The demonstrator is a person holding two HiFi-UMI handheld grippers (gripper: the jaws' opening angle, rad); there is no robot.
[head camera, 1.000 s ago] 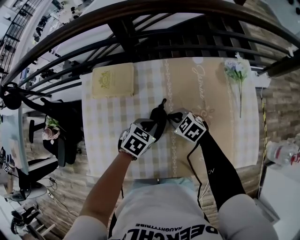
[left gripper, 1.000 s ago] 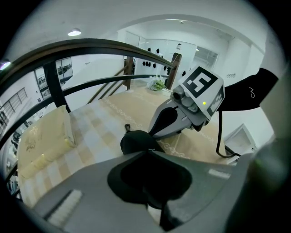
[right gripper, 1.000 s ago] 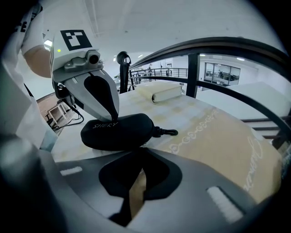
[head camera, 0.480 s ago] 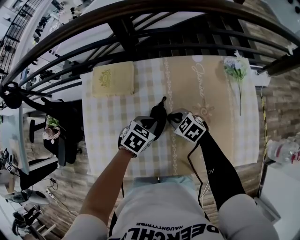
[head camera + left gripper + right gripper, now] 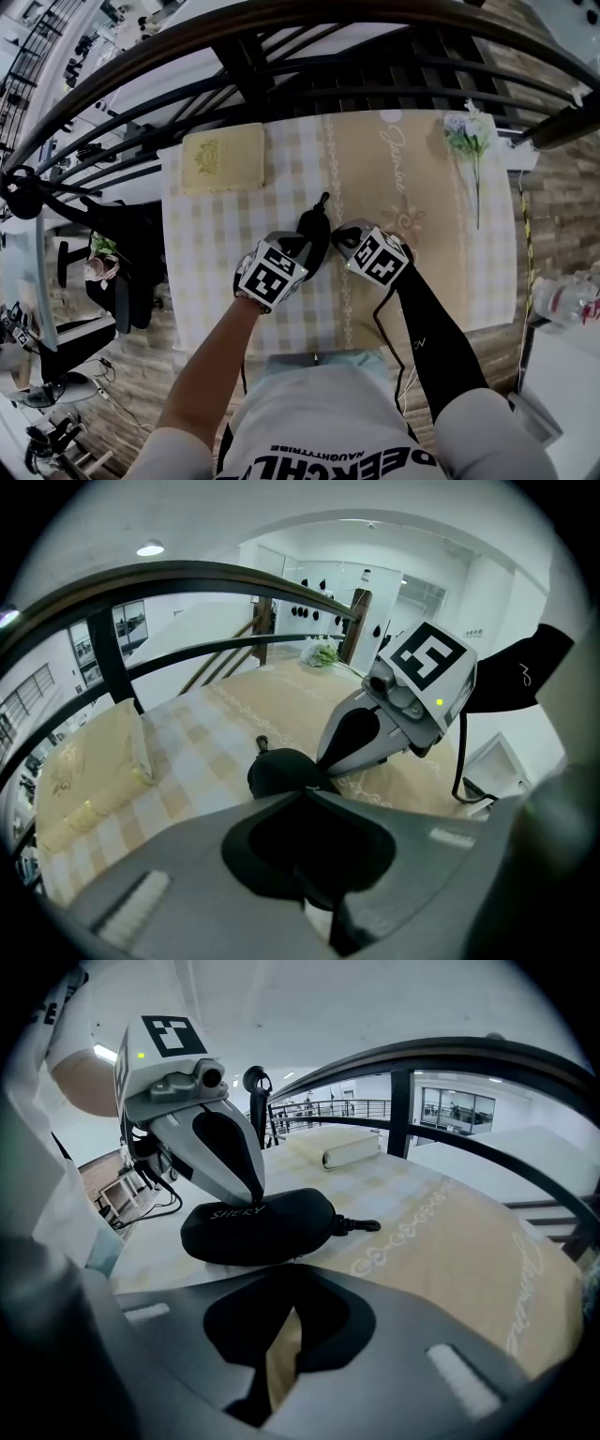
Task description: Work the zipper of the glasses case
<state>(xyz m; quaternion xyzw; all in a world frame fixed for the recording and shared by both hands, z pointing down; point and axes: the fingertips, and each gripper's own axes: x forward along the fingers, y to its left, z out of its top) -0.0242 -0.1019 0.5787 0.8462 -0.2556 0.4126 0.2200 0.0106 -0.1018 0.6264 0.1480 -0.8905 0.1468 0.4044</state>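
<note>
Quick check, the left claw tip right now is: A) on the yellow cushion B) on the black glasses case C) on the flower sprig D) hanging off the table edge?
B: the right gripper view shows the left claw, jaws together, tip down on top of the glasses case by its lettering. The yellow cushion and flower sprig lie well away.

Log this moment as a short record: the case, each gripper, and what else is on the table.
glasses case: black, lying on the checked tablecloth
left gripper: jaws together, tips on the case's top; whether they pinch the zipper is unclear
right gripper: jaws together, empty, close beside the case
other items: yellow cushion at the far left corner, flower sprig at the far right
</note>
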